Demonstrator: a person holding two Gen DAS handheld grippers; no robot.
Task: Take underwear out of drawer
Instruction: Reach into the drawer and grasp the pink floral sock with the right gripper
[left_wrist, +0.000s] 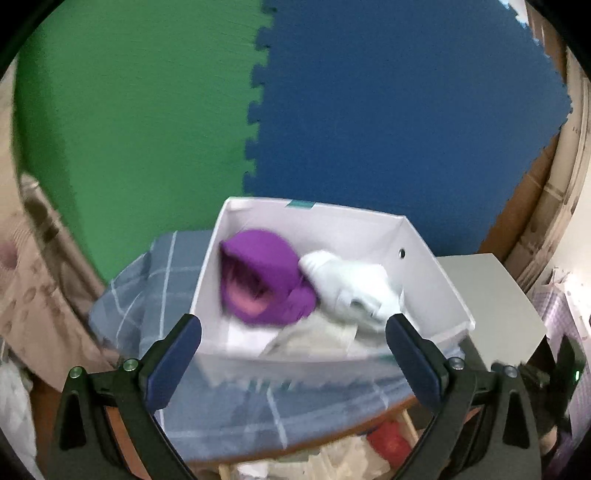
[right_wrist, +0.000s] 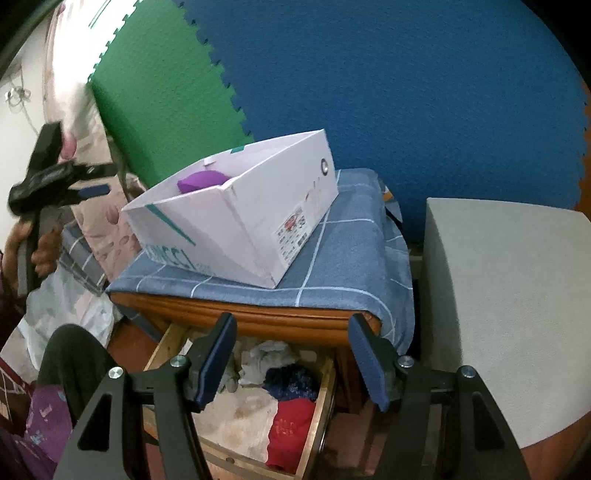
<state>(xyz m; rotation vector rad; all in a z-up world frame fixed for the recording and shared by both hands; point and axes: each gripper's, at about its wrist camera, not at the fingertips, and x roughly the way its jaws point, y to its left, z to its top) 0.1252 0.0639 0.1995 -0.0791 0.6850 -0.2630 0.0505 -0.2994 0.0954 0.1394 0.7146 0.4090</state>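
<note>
The open wooden drawer (right_wrist: 317, 402) sits below the cabinet top and holds red underwear (right_wrist: 290, 432), a dark blue piece (right_wrist: 291, 382) and a grey-white piece (right_wrist: 264, 360). My right gripper (right_wrist: 291, 363) is open and empty just above the drawer. My left gripper (left_wrist: 293, 354) is open and empty above the near edge of a white cardboard box (left_wrist: 436, 280). The box holds purple underwear (left_wrist: 266, 277), a white garment (left_wrist: 351, 284) and a pale cloth (left_wrist: 317, 339). The left gripper also shows at the left of the right wrist view (right_wrist: 92, 192).
The box (right_wrist: 258, 225) stands on a blue checked cloth (right_wrist: 347, 266) covering the wooden cabinet. A grey stool top (right_wrist: 506, 302) stands to the right. Green and blue foam mats (left_wrist: 369, 92) line the wall behind. A patterned beige fabric (left_wrist: 33, 288) hangs at the left.
</note>
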